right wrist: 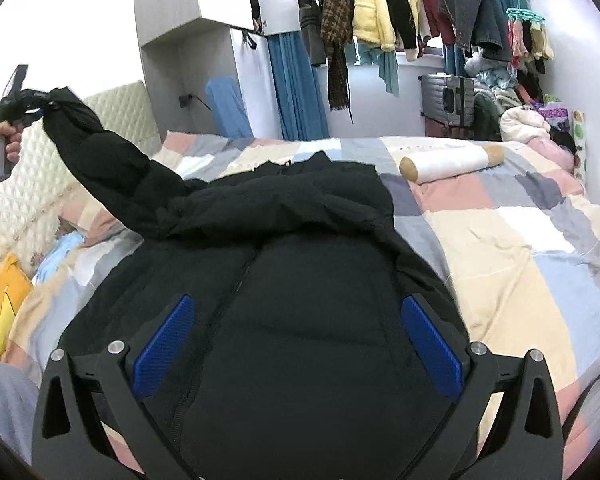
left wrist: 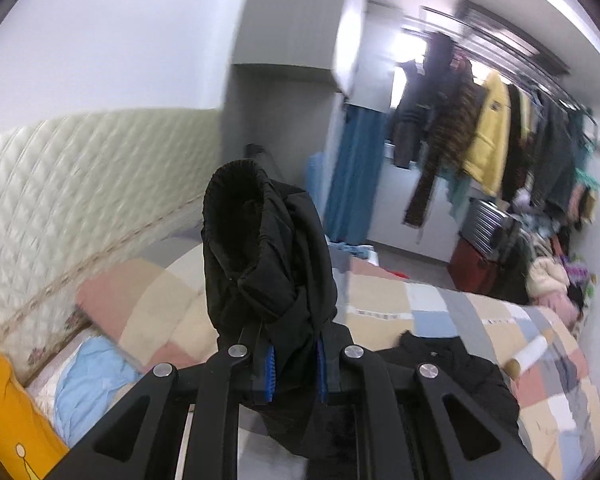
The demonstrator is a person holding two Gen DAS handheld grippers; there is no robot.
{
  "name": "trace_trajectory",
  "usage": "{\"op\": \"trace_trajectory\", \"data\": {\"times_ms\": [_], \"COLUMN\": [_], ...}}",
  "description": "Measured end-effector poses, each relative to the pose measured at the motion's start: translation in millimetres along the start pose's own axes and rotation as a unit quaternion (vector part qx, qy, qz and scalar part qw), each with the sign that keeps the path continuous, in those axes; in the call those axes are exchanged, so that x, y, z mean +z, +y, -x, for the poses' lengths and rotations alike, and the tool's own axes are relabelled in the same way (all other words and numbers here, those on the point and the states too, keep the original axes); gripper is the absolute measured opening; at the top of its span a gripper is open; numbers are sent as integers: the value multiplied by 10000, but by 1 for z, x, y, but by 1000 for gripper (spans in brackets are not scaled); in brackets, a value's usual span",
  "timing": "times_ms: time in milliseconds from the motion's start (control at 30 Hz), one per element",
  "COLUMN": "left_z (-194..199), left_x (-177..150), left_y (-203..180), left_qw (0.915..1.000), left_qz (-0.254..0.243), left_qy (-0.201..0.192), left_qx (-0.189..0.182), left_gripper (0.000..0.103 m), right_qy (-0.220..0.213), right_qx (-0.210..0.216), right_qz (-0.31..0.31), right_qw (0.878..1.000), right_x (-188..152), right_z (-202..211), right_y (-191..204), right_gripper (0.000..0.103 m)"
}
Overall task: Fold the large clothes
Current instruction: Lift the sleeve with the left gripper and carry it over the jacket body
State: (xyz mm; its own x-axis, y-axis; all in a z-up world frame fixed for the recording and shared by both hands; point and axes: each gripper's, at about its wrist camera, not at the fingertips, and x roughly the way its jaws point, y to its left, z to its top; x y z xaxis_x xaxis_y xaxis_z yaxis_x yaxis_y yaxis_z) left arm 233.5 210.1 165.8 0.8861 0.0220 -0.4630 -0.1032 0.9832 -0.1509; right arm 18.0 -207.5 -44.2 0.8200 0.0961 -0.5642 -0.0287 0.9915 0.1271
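A black puffer jacket [right wrist: 300, 280] lies front up on the patchwork bed cover [right wrist: 520, 240]. My left gripper [left wrist: 294, 368] is shut on the jacket's sleeve [left wrist: 260, 248] near the cuff and holds it high above the bed; the cuff opening faces the camera. In the right wrist view the left gripper [right wrist: 32, 108] shows at the far left with the sleeve [right wrist: 112, 168] stretched up to it. My right gripper [right wrist: 296, 340] is open, with its blue pads [right wrist: 164, 344] spread over the jacket's body just above the fabric.
A quilted cream headboard [left wrist: 60, 184] runs along the left. Pillows [left wrist: 148, 312] and a yellow cushion [left wrist: 8, 408] lie at the bed's head. A white roll pillow [right wrist: 452, 164] lies on the far side. Hanging clothes [right wrist: 380, 12], a suitcase [right wrist: 448, 100] and a clothes pile [right wrist: 528, 120] stand beyond the bed.
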Motion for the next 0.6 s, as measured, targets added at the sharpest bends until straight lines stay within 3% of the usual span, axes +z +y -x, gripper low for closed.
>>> {"op": "trace_trajectory", "data": {"times_ms": [200,300,400,600], "left_z": [5,1,-7,-32], "left_x": [-4,-14,-33,-82], "left_y": [-108,-164,-228,-316], "left_qw": [9970,9941,9883,9755], "left_qz": [-675,-775,-1015,-1491], "left_qy": [28,166,259,413], "left_qx": [-386,-734,-1111,-1564], "left_gripper": [15,15,15,15], "right_qy": [-91,-67,-106,-179], "right_qx": [-72,-9,-29,92], "right_qz": [4,-131,-239,-623], "right_qw": [9999,9999,9997,9979], "right_x": [-1,-2,-4,-9], "right_z": [4,4,9,11], "right_y": [-18,-31,-43,-66], "right_gripper": [103,103,103,103]}}
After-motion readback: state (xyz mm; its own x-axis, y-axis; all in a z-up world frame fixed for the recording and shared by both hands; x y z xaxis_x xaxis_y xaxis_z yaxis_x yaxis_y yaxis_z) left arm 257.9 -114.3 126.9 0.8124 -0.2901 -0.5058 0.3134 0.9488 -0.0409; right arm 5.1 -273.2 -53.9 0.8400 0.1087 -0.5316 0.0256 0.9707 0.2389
